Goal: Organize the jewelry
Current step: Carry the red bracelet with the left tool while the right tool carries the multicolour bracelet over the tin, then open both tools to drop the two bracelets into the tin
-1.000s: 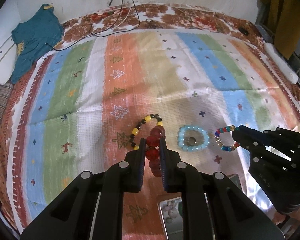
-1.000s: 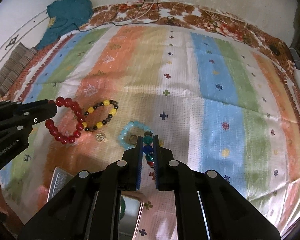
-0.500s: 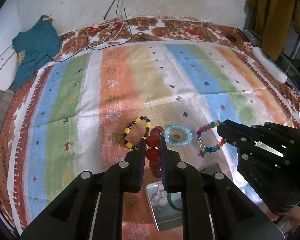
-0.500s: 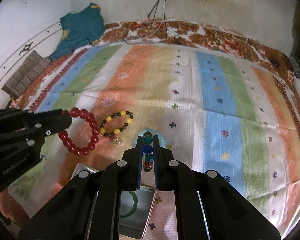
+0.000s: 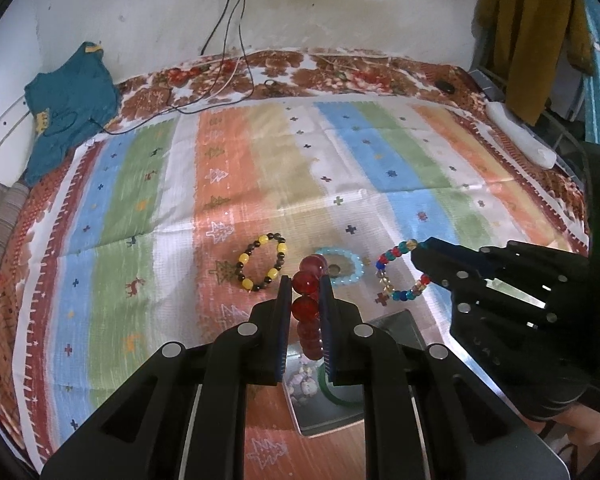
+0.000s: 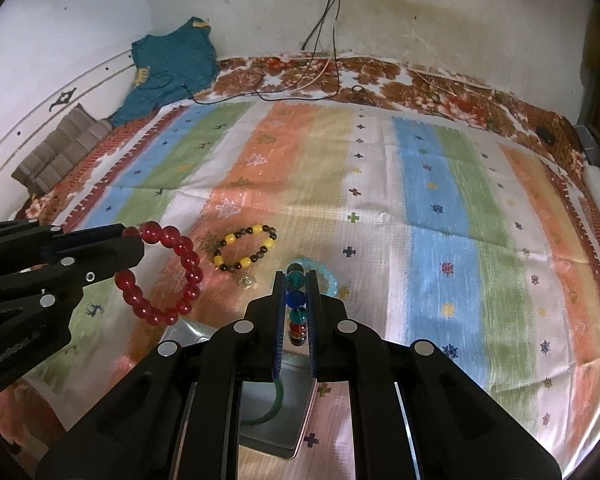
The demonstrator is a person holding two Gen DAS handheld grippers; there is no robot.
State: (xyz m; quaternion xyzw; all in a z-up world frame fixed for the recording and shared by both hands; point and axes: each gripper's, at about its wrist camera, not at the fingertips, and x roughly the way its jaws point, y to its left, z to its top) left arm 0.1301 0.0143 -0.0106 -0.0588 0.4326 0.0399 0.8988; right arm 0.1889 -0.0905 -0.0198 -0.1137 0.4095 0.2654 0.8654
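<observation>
Striped patterned bedspread [image 5: 260, 168] underlies both carries: left gripper [image 5: 305, 284] pinches a red glass-bead bracelet [image 5: 309, 304], right gripper [image 6: 296, 280] a multicoloured bead bracelet [image 6: 296, 300]. Next, probably, release over the metal tin [image 5: 396, 322].

Left hand-held gripper [image 5: 305, 284] pinching red bead bracelet [image 5: 309, 294], above metal tin [image 5: 400, 322]

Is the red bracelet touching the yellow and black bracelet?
Apart. In the right wrist view the red bracelet hangs from the left gripper, with striped cloth visible between it and the yellow and black bracelet on the bed.
</observation>
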